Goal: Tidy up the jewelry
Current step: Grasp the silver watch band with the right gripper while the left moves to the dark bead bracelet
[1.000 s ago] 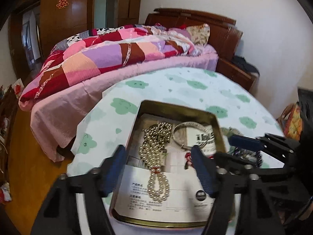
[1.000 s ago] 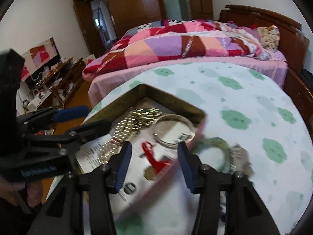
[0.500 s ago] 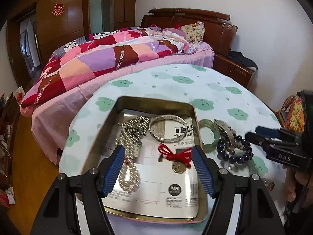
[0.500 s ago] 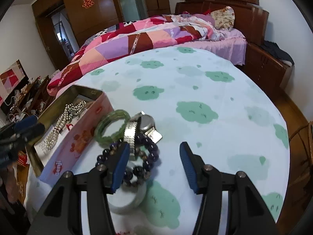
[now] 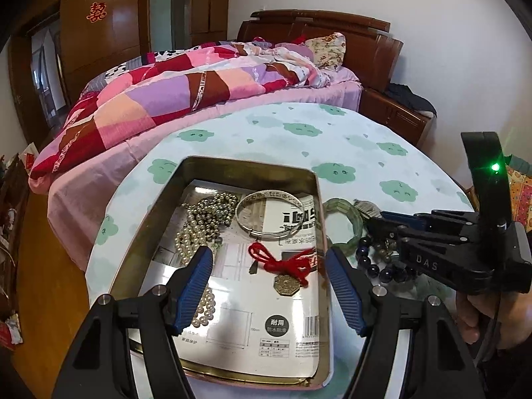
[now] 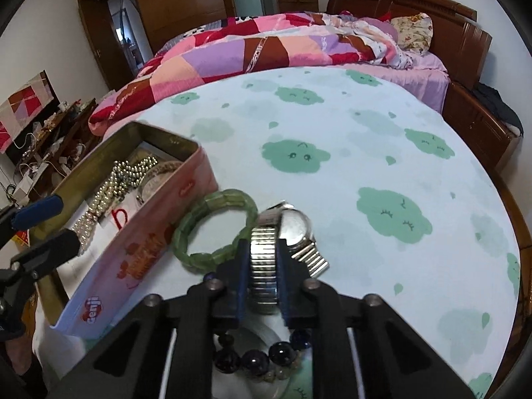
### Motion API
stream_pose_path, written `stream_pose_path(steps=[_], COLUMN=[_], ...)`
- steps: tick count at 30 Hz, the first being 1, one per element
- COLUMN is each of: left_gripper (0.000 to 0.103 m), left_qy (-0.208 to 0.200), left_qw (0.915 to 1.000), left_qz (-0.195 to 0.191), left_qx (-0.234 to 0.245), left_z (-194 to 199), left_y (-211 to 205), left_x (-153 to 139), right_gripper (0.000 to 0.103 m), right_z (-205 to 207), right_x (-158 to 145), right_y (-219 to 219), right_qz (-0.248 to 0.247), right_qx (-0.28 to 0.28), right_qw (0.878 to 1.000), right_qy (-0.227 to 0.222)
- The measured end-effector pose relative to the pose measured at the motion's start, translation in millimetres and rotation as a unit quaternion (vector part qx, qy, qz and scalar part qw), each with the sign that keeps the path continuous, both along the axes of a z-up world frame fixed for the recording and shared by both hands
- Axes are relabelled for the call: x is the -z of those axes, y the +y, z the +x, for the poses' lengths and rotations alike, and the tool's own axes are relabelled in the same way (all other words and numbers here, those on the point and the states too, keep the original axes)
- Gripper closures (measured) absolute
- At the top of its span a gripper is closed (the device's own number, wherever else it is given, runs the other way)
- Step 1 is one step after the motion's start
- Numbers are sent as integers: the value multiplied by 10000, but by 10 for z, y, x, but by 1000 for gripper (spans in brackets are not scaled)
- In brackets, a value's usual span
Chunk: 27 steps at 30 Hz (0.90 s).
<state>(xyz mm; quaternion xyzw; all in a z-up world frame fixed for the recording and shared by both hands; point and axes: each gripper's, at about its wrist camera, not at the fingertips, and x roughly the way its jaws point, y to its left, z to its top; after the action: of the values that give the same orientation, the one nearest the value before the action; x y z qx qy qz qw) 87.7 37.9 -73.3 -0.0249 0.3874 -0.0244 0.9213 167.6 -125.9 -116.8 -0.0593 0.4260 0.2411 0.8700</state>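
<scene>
Tin [image 5: 151,219] already holds pearls [image 5: 199,222], silver bangle [image 5: 271,214], red-cord charm [image 5: 286,271]. Your right gripper [image 6: 262,286] pinches watch [image 6: 286,236] by band, beside tin. Jade bangle [image 6: 214,227], dark beads [image 6: 259,359] left on table. Left gripper [image 5: 269,289] spread, empty, over tin.

Pearls [image 5: 196,229], bangle [image 5: 270,214], pendant [image 5: 285,284] in tin [image 5: 232,166]; bead bracelet [image 6: 214,229], watch [image 6: 292,229] right of tin.

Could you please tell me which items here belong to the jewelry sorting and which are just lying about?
Job:
tin box
wristwatch, gripped by right gripper
green bangle
dark bead bracelet
pearl necklace
silver bangle
red-cord pendant
left gripper, open

Lying about:
patchwork quilt
floral pillow
</scene>
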Motion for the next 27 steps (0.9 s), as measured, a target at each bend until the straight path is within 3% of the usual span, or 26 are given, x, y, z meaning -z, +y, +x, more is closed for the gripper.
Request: stream_pose_path(steps=[6, 13, 17, 27], left_gripper=[33, 33, 33, 33], left_qy=[-75, -168, -141, -51], left_qw=[9998, 9989, 9977, 9903], left_qz=[23, 31, 144, 343], left_qx=[156, 440, 649, 1346], left_z=[16, 23, 8, -71], left_y=[-105, -322, -518, -1050], left_x=[-85, -157, -119, 5], right_gripper=[86, 86, 86, 86], right_z=[-144, -225, -202, -218], right_x=[-265, -494, -440, -201], right_y=[-212, -628, -790, -950], right_qz=[454, 784, 794, 865], right_qx=[235, 889, 1187, 1318], right_qw=[9975, 9887, 9860, 9850], right_qy=[-481, -914, -864, -706])
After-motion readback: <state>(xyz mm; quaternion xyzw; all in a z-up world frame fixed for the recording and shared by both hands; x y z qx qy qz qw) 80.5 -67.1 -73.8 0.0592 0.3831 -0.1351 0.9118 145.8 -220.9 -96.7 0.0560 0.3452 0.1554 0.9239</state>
